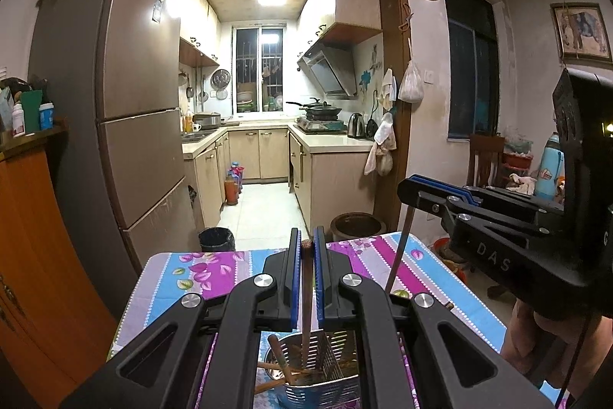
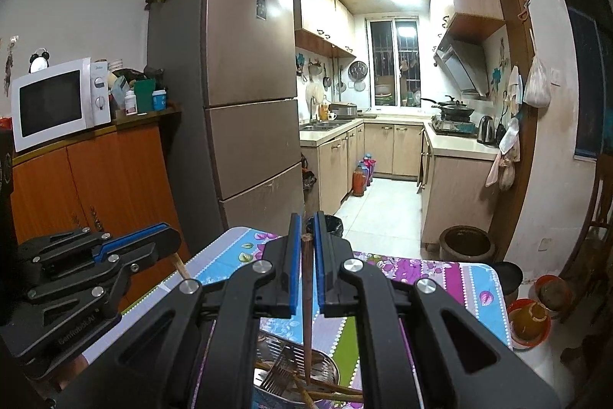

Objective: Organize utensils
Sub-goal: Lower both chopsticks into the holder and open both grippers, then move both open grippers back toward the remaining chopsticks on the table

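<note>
My left gripper (image 1: 306, 240) is shut on a brown chopstick (image 1: 306, 290) held upright, its lower end inside a perforated metal utensil holder (image 1: 329, 382) with several wooden utensils in it. At the right of this view, my right gripper (image 1: 412, 184) pinches a dark chopstick (image 1: 398, 255) that hangs down over the table. In the right wrist view, my right gripper (image 2: 305, 221) is shut on that chopstick (image 2: 306, 294), whose tip reaches into the holder (image 2: 329, 368). My left gripper (image 2: 168, 236) shows at the left with its stick (image 2: 180, 267).
The holder stands on a table with a floral striped cloth (image 1: 214, 275). A tall fridge (image 1: 134, 83) and an orange cabinet (image 1: 34, 236) are to the left. A black bin (image 1: 216, 238) and a clay jar (image 1: 358, 225) sit beyond the table's far edge.
</note>
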